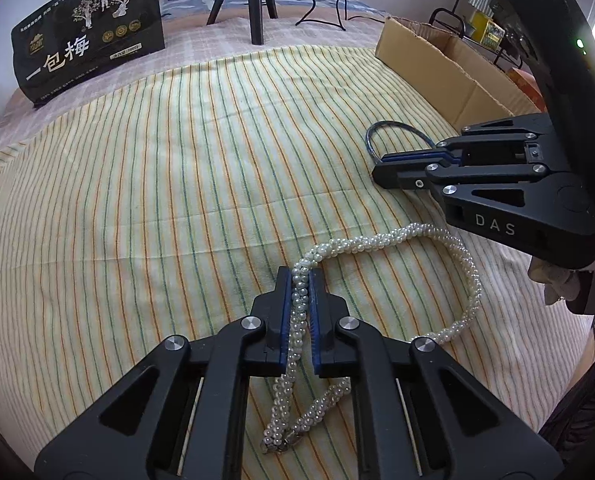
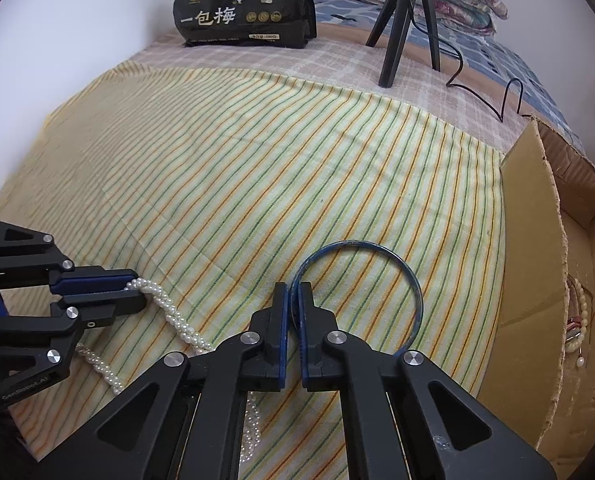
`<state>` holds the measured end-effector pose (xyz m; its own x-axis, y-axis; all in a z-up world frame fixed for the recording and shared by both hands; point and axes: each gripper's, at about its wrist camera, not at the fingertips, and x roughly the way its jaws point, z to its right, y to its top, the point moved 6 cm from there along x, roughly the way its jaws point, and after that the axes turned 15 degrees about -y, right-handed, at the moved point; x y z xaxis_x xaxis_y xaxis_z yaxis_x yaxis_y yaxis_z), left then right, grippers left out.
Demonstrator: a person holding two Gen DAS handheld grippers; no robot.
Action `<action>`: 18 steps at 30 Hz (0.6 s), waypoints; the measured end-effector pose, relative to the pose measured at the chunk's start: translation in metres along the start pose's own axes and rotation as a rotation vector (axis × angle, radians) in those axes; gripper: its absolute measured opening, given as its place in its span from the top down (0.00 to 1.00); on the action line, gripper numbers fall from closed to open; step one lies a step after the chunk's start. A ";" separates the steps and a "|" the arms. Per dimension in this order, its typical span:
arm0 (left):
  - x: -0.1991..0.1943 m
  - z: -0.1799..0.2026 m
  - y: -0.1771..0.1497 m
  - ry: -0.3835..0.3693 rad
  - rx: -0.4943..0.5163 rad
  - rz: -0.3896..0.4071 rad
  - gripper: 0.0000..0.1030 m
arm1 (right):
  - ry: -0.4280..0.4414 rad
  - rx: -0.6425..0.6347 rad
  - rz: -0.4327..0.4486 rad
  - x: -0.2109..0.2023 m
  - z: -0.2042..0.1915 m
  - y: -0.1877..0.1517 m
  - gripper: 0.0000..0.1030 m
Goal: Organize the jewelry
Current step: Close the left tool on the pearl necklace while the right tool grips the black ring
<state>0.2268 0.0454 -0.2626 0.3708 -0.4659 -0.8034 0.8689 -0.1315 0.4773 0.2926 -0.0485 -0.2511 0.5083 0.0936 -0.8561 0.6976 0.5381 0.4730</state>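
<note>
A twisted white pearl necklace [image 1: 437, 236] lies looped on the striped cloth, and my left gripper [image 1: 299, 276] is shut on one strand of it, the beads pinched between the blue pads. From the right wrist view the same necklace [image 2: 177, 316] runs out of the left gripper [image 2: 131, 292]. A thin blue bangle [image 2: 401, 268] rests on the cloth, and my right gripper [image 2: 294, 286] is shut on its left rim. In the left wrist view the bangle [image 1: 377, 130] sticks out beyond the right gripper [image 1: 379, 166].
An open cardboard box [image 2: 537, 208] stands at the right edge of the cloth, with beaded jewelry [image 2: 577, 320] inside. At the back stand a black snack bag [image 1: 89, 36] and a black tripod [image 2: 401, 20] with a trailing cable. Striped cloth [image 1: 177, 180] covers the bed.
</note>
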 end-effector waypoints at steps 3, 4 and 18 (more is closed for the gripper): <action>-0.005 0.001 0.001 -0.013 -0.016 0.010 0.94 | -0.003 0.007 0.015 -0.007 0.004 0.002 0.97; -0.008 0.002 0.002 -0.018 -0.020 0.016 0.94 | -0.003 0.010 0.020 -0.009 0.005 0.002 0.97; -0.062 0.036 0.026 -0.080 -0.005 0.144 0.95 | -0.047 0.080 0.118 -0.061 0.038 0.012 0.98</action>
<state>0.2144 0.0391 -0.1874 0.4647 -0.5475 -0.6959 0.8101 -0.0544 0.5837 0.2891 -0.0790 -0.1853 0.6112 0.1121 -0.7835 0.6683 0.4573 0.5867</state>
